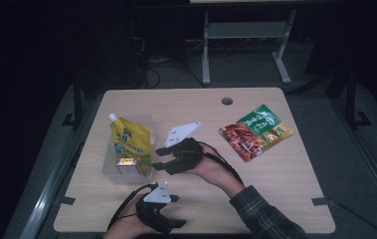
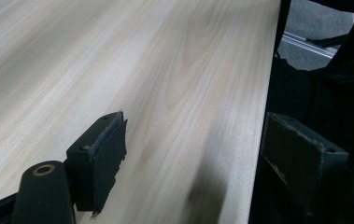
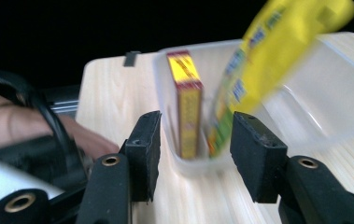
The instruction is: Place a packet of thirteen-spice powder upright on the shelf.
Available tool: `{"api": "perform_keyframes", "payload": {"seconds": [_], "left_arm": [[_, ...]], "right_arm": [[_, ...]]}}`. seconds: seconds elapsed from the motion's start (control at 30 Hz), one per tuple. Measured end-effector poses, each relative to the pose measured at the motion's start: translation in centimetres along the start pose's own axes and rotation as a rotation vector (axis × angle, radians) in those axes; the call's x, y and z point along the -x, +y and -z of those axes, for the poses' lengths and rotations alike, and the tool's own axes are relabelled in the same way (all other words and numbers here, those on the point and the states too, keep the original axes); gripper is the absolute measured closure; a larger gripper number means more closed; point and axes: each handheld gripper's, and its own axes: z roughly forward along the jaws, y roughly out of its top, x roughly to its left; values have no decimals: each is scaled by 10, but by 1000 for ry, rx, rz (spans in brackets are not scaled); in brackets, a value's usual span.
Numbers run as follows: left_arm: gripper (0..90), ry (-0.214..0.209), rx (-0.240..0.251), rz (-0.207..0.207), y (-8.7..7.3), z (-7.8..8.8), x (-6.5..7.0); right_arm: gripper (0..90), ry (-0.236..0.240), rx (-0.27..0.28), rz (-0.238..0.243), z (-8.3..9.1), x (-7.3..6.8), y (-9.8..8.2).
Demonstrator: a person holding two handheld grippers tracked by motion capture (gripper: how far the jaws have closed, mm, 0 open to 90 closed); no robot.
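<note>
The high view looks forward and down from above the person's side, taking in the whole desk. The left gripper view sits low and close over bare desk by its edge. The right gripper view faces the clear tub from close by, which the high view shares.

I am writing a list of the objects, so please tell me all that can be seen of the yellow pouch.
The yellow pouch is a soft, glossy refill bag with a white screw cap at its top corner and green and blue print. It stands tilted inside a clear plastic box, beside a small red and yellow carton. No gripper touches it.
</note>
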Motion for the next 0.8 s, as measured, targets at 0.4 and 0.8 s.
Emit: {"api": "perform_keyframes", "payload": {"seconds": [0.4,0.8], "left_arm": [[213,13,14,6,0,1,-4],[214,28,14,14,0,4,-7]], "right_arm": [[566,-107,-9,-130,46,18,-50],[737,-268,-80,-224,86,37,-112]]}}
